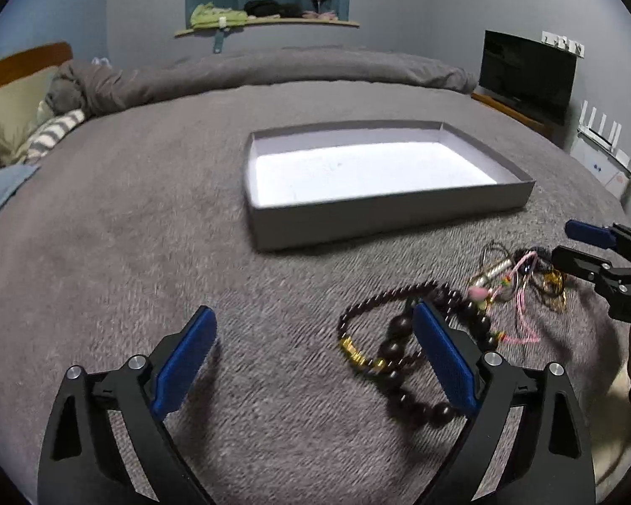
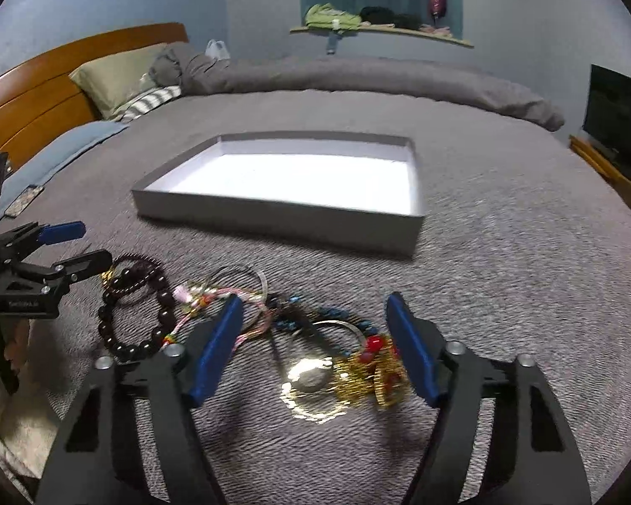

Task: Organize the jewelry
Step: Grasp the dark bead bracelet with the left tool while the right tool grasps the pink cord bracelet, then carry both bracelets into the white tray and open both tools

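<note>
- On a grey bedspread, seen from the left wrist, the left gripper is held with its blue pads spread wide and nothing pressed between them; only bare cover lies in the gap.
- A dark beaded bracelet is seen just right of that gap, partly hidden behind the right-hand pad, with a thinner bead strand with gold spacers looped beside it.
- Farther right, a tangle of pink cord and thin bangles is shown, and the right gripper is seen coming in over it from the right edge.
- An empty shallow grey box, white inside, is set at the far side, well apart from the jewelry.
- From the right wrist, the right gripper is shown partly open, gripping nothing; a silver bangle and a gold ornament with red beads lie between its pads on the cover.
- The dark beaded bracelet is seen to the near left, with the left gripper just beside it; the grey box lies beyond.
- Trouble is judged likely from the tangle: if the pads are closed on one piece, cords and bangles snagged with it may be dragged along or dropped short of the box.
- With both grippers near the same pile, a collision is also possible, and thin bangles may slip from flat pads on soft fabric.
</note>
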Demonstrator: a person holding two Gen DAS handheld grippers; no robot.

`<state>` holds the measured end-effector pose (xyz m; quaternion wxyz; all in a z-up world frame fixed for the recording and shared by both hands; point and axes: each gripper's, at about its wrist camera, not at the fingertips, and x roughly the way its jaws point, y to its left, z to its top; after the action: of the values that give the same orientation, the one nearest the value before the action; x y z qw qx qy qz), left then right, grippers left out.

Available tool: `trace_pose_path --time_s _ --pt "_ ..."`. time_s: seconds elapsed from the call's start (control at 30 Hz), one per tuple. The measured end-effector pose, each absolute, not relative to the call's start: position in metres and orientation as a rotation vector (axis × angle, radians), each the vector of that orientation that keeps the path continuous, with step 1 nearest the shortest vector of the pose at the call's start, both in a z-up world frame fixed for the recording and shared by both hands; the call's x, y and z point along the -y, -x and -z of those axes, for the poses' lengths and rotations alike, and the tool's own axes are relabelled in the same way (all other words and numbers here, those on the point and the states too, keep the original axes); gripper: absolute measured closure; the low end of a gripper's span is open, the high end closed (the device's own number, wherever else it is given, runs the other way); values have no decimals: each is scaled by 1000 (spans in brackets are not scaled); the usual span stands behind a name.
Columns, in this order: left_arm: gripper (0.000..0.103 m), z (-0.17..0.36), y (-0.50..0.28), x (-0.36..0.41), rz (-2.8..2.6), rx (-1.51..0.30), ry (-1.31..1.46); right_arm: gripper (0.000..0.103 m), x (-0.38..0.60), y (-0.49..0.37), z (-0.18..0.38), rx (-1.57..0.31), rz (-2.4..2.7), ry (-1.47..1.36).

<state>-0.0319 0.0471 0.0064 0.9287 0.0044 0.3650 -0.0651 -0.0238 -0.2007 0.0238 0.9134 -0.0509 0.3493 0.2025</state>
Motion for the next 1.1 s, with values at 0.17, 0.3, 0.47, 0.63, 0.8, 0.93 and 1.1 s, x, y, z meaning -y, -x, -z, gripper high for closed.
trace_pose_path --time_s 0.17,0.3,0.47,0.63,0.8,0.93,1.1 --pt "45 -2 27 -43 164 -774 -18 55 189 27 -20 -745 -468 114" --pt "55 1 26 -35 206 -785 -34 60 179 28 -17 -751 -482 141" --pt "65 9 22 -30 199 -807 -69 73 171 23 -13 -751 -474 169" --pt "73 13 21 -26 197 -806 -101 89 166 21 -9 -741 -476 180" --pt "94 14 25 -17 202 -790 -165 99 170 19 -9 -745 -473 155" --pt "97 9 30 -18 204 -770 -170 100 171 23 -18 -725 -464 156" --pt "97 -17 42 -16 214 -707 -147 100 178 29 -36 -690 -448 136"
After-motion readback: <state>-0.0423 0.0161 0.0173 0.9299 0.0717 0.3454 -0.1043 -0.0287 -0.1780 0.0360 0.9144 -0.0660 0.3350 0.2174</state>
